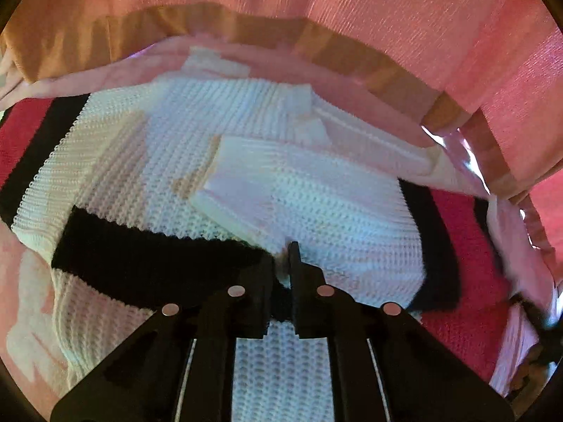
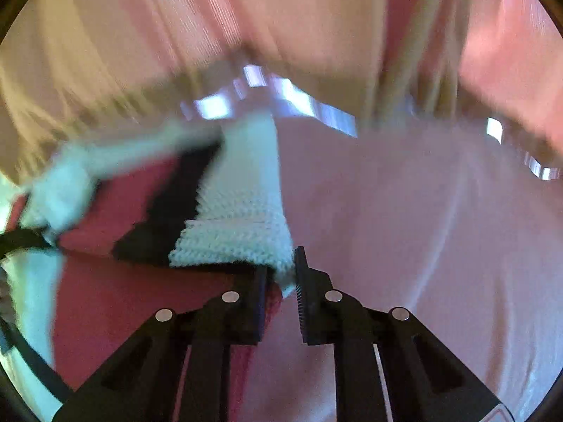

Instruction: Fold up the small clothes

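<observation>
A small knit sweater [image 1: 197,147], white with black and red bands, lies spread on a pink surface [image 1: 31,253]. Its sleeves are folded in over the white body. My left gripper [image 1: 281,274] is shut on the sweater's near edge at the black band [image 1: 158,256]. In the right wrist view the same sweater [image 2: 239,218] shows its white, black and red parts, blurred at the left. My right gripper [image 2: 281,281] is shut on the sweater's white and red edge, held just above the pink surface [image 2: 422,228].
Pink and tan curtains [image 1: 387,17] hang behind the surface. A shiny strip [image 1: 468,165] runs along the surface's far edge; it also shows in the right wrist view [image 2: 299,98]. A dark cable [image 2: 24,351] runs at the left edge of the right wrist view.
</observation>
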### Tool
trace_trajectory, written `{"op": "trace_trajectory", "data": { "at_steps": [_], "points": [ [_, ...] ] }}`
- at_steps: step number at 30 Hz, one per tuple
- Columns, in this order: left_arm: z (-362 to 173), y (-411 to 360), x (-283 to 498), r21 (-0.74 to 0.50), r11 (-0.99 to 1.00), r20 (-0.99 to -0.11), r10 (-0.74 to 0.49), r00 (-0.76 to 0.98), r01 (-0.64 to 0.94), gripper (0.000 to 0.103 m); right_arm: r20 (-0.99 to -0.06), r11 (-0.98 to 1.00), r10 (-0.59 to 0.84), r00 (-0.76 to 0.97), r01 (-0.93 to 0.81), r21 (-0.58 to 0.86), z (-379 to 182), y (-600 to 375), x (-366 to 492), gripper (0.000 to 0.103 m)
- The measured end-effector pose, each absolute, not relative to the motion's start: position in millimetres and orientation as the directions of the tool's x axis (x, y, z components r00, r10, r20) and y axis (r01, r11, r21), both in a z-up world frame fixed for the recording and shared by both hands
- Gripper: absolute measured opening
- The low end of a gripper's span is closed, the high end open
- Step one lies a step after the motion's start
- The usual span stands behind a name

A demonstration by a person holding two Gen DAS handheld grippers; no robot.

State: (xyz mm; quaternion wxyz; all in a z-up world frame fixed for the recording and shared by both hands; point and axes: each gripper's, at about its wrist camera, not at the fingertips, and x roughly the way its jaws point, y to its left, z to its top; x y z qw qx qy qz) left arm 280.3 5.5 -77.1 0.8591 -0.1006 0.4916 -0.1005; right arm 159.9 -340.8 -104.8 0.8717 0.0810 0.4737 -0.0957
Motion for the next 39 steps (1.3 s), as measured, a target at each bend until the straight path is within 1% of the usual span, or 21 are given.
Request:
{"op": "trace_trajectory", "data": {
  "at_steps": [2, 4, 6, 7, 8, 9, 10, 11, 12, 13, 14, 17, 22, 28, 30, 33, 34, 36, 37, 38, 39],
  "points": [
    [-74, 9, 279, -0.3, 0.952, -0.819, -0.291, 0.495, 0.063, 0.011, -0.827, 0.973, -0.145, 0.543, 0.232, -0.018, -92, -331, 155, 0.02],
    [-64, 15, 273, -0.344, 0.937, -0.798, -0.327, 0.506, 0.063, 0.011, -0.8, 0.968, -0.178, 0.573, 0.249, -0.037, -66, -319, 146, 0.021],
    [-51, 20, 268, -0.343, 0.937, -0.78, -0.326, 0.533, 0.072, 0.012, -0.764, 0.956, -0.243, 0.597, 0.28, -0.085, -39, -303, 136, 0.023],
    [-39, 26, 263, -0.319, 0.945, -0.768, -0.302, 0.565, 0.072, 0.016, -0.726, 0.955, -0.26, 0.636, 0.28, -0.096, -21, -289, 129, 0.027],
    [-33, 31, 261, -0.304, 0.95, -0.762, -0.285, 0.582, 0.067, 0.027, -0.702, 0.956, -0.259, 0.663, 0.279, -0.089, -11, -280, 123, 0.028],
    [-24, 42, 256, -0.285, 0.957, -0.746, -0.255, 0.616, 0.052, 0.035, -0.673, 0.963, -0.229, 0.704, 0.267, -0.048, 2, -264, 114, 0.03],
    [-18, 50, 253, -0.277, 0.96, -0.735, -0.234, 0.637, 0.034, 0.052, -0.659, 0.968, -0.196, 0.726, 0.249, -0.014, 7, -254, 112, 0.036],
    [-11, 64, 250, -0.271, 0.963, -0.719, -0.205, 0.664, 0.004, 0.064, -0.643, 0.975, -0.155, 0.75, 0.222, 0.024, 10, -240, 107, 0.042],
    [-4, 81, 248, -0.27, 0.962, -0.707, -0.175, 0.685, -0.032, 0.07, -0.632, 0.979, -0.123, 0.765, 0.197, 0.047, 10, -226, 105, 0.045],
    [0, 98, 246, -0.274, 0.959, -0.699, -0.147, 0.7, -0.072, 0.081, -0.625, 0.985, -0.091, 0.775, 0.164, 0.061, 7, -209, 104, 0.047],
    [2, 112, 244, -0.282, 0.954, -0.691, -0.129, 0.711, -0.101, 0.087, -0.625, 0.989, -0.066, 0.778, 0.134, 0.063, 3, -194, 104, 0.048],
    [2, 178, 244, -0.327, 0.915, -0.684, -0.057, 0.728, -0.235, 0.088, -0.646, 0.999, -0.001, 0.764, 0.028, 0.032, -11, -152, 112, 0.048],
    [-18, 284, 261, -0.322, 0.828, -0.734, 0.088, 0.673, -0.46, 0.088, -0.655, 0.997, -0.011, 0.755, -0.043, -0.066, -29, -116, 126, 0.049],
    [-39, 366, 293, -0.272, 0.74, -0.781, 0.204, 0.591, -0.615, 0.088, -0.69, 0.998, -0.03, 0.724, -0.013, -0.057, -46, -128, 133, 0.053],
    [-45, 374, 304, -0.272, 0.737, -0.794, 0.191, 0.577, -0.619, 0.088, -0.702, 0.998, -0.048, 0.711, 0.008, -0.061, -51, -132, 139, 0.054],
    [-64, 386, 317, -0.336, 0.707, -0.818, 0.108, 0.565, -0.622, 0.085, -0.72, 0.999, -0.037, 0.693, 0.023, -0.029, -58, -139, 145, 0.054],
    [-70, 389, 321, -0.355, 0.688, -0.824, 0.091, 0.56, -0.633, 0.081, -0.728, 0.999, -0.03, 0.685, 0.031, -0.012, -60, -143, 146, 0.054],
    [-72, 388, 323, -0.345, 0.678, -0.822, 0.116, 0.557, -0.649, 0.072, -0.73, 0.999, -0.032, 0.682, 0.041, -0.005, -61, -146, 147, 0.054],
    [-71, 386, 326, -0.331, 0.687, -0.821, 0.127, 0.556, -0.647, 0.055, -0.727, 0.999, -0.039, 0.685, 0.046, -0.009, -60, -147, 147, 0.054],
    [-71, 385, 328, -0.317, 0.697, -0.824, 0.132, 0.551, -0.643, 0.031, -0.724, 0.999, -0.041, 0.688, 0.049, -0.011, -59, -147, 147, 0.054],
    [-71, 387, 326, -0.32, 0.704, -0.823, 0.124, 0.554, -0.634, 0.018, -0.723, 0.999, -0.04, 0.69, 0.047, -0.01, -58, -148, 146, 0.054]
  ]
}}
